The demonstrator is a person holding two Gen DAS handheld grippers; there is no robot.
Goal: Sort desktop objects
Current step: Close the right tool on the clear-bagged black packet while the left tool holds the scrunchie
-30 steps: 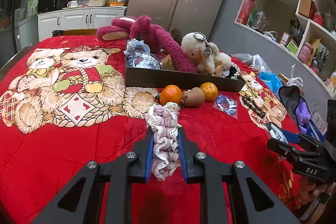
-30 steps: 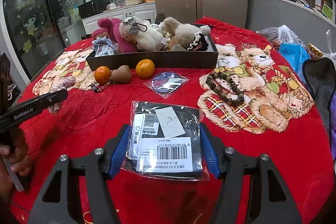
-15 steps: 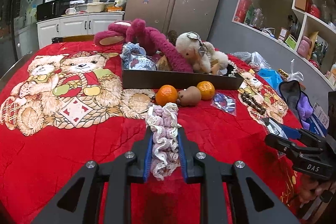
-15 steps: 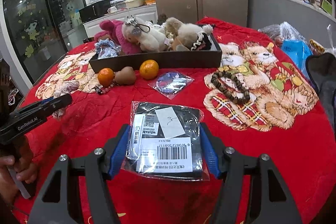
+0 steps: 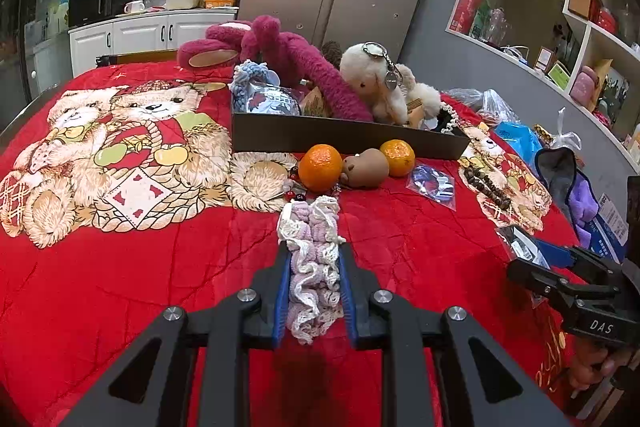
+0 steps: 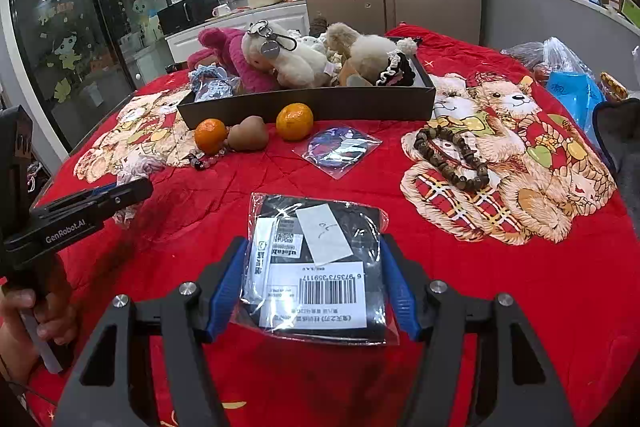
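Observation:
My left gripper (image 5: 314, 247) is shut on a pink and white crocheted scrunchie (image 5: 312, 267), held just above the red cloth. In the right wrist view my right gripper (image 6: 314, 243) is shut on a black packet (image 6: 320, 263) in a clear bag with a barcode label, its blue pads pressing both sides. Beyond both stands a dark open box (image 5: 348, 137) full of plush toys. In front of the box lie two oranges (image 5: 320, 167) (image 5: 397, 157), a brown toy (image 5: 366, 169), a bagged badge (image 6: 340, 149) and a wooden bead bracelet (image 6: 452, 159).
The red teddy-bear cloth (image 5: 120, 267) covers the whole table. Small red beads (image 5: 294, 187) lie beside the left orange. Blue plastic bags (image 6: 572, 91) and a grey pouch (image 5: 560, 171) crowd the right edge. A person's hand (image 6: 24, 323) holds the left gripper's handle.

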